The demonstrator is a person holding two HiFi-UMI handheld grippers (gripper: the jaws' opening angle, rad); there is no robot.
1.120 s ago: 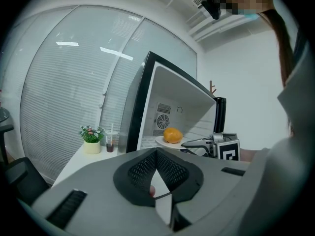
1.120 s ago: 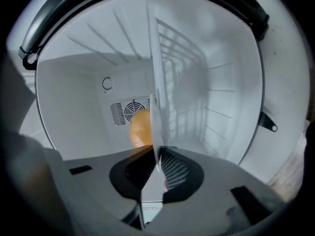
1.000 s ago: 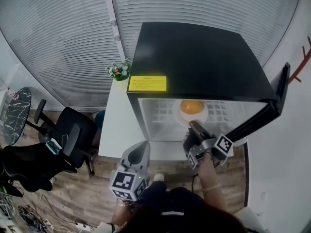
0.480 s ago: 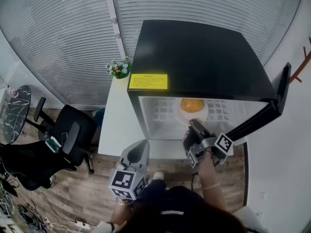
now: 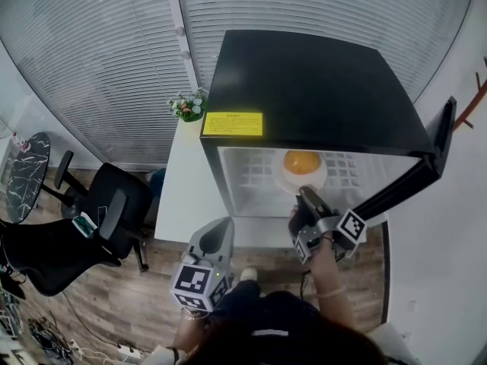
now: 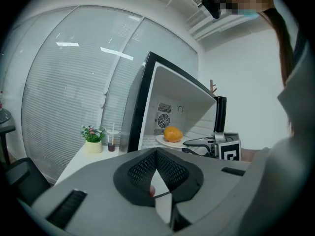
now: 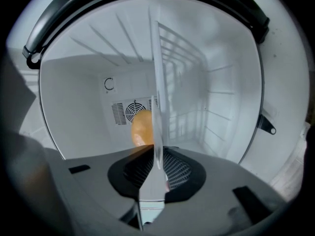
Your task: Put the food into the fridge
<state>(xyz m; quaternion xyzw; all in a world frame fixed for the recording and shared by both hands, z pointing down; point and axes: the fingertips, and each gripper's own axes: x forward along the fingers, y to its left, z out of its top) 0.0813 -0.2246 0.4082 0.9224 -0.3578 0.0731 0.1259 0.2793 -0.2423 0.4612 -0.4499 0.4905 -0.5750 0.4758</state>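
A black mini fridge (image 5: 312,82) stands with its door (image 5: 415,177) swung open to the right. Inside it a round orange food (image 5: 301,161) sits on a white plate (image 5: 285,175) on the shelf. My right gripper (image 5: 304,196) reaches level into the fridge at the plate's near rim. Its jaws have just been opening, and in the right gripper view the plate's rim (image 7: 157,82) still runs edge-on between them, with the food (image 7: 141,128) behind. The pads no longer pinch it. My left gripper (image 5: 221,230) hangs shut and empty in front of the fridge.
The fridge stands on a white table (image 5: 183,196). A small potted plant (image 5: 187,109) and a cup with a dark drink (image 6: 112,142) stand at the table's back left. Black office chairs (image 5: 114,211) crowd the left, on the wooden floor. Window blinds run behind.
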